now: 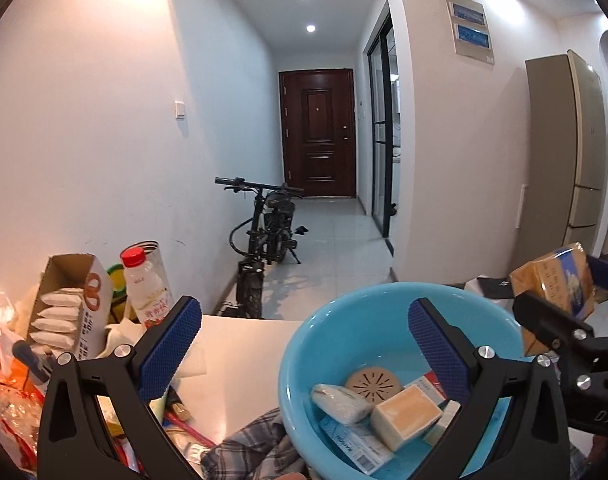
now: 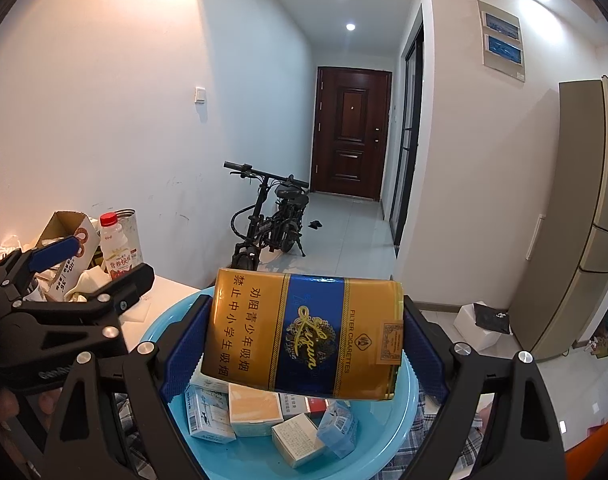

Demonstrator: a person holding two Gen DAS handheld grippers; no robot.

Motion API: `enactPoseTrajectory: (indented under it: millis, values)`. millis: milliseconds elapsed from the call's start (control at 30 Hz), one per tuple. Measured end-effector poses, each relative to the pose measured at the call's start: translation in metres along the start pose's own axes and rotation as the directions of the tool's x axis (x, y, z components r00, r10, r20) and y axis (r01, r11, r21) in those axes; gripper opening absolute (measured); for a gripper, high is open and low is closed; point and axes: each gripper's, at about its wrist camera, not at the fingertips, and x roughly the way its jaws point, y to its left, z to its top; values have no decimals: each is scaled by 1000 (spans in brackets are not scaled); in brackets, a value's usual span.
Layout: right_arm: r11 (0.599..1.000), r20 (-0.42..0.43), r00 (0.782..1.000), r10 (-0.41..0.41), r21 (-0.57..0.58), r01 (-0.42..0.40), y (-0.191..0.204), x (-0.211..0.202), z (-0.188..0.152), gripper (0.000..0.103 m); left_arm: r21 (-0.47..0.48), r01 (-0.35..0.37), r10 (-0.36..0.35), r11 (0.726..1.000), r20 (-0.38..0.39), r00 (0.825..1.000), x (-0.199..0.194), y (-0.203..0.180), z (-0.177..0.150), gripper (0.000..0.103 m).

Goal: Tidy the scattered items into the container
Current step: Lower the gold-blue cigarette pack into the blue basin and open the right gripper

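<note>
- The blue basin [image 1: 304, 344], a round, smooth plastic bowl, sits near the camera on the white table [image 1: 240, 360], with a crumpled plaid cloth [image 1: 256, 448] against its near left side.
- Inside the basin lie several small boxes: a pale orange box [image 1: 406, 410], a white-and-blue carton [image 1: 356, 446], a soft wrapped white packet [image 1: 338, 400], and a round tan perforated disc [image 1: 374, 384].
- The right gripper [image 2: 304, 340] is clamped on a gold-and-blue cigarette carton [image 2: 304, 336], a glossy film-wrapped rectangular pack, held sideways above the basin [image 2: 400, 412]; its blue ribbed pads [image 2: 184, 352] press on both ends.
- The left gripper [image 1: 304, 344] hangs with its jaws spread wide and nothing between them, its textured blue pads [image 1: 170, 352] framing the basin's left half.
- Far left on the table stands an open cardboard box [image 1: 70, 300] holding a row of white sachets, beside a clear bottle with a red cap [image 1: 144, 284] and a cylindrical tin [image 1: 154, 256].
- Crinkled red-and-orange wrappers [image 1: 8, 384] are heaped at the near left.
- A black folding bike [image 1: 264, 232] stands on the tiled hallway floor beyond the table.
</note>
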Motion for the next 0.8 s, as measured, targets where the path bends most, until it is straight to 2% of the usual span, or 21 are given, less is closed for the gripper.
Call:
enactPoseTrajectory:
  millis: [800]
  values:
    - [1000,-10,1000,16,-1,-16,-1,3,0,90,18,-11,11,1000,-8,1000,-2,0,-3,103]
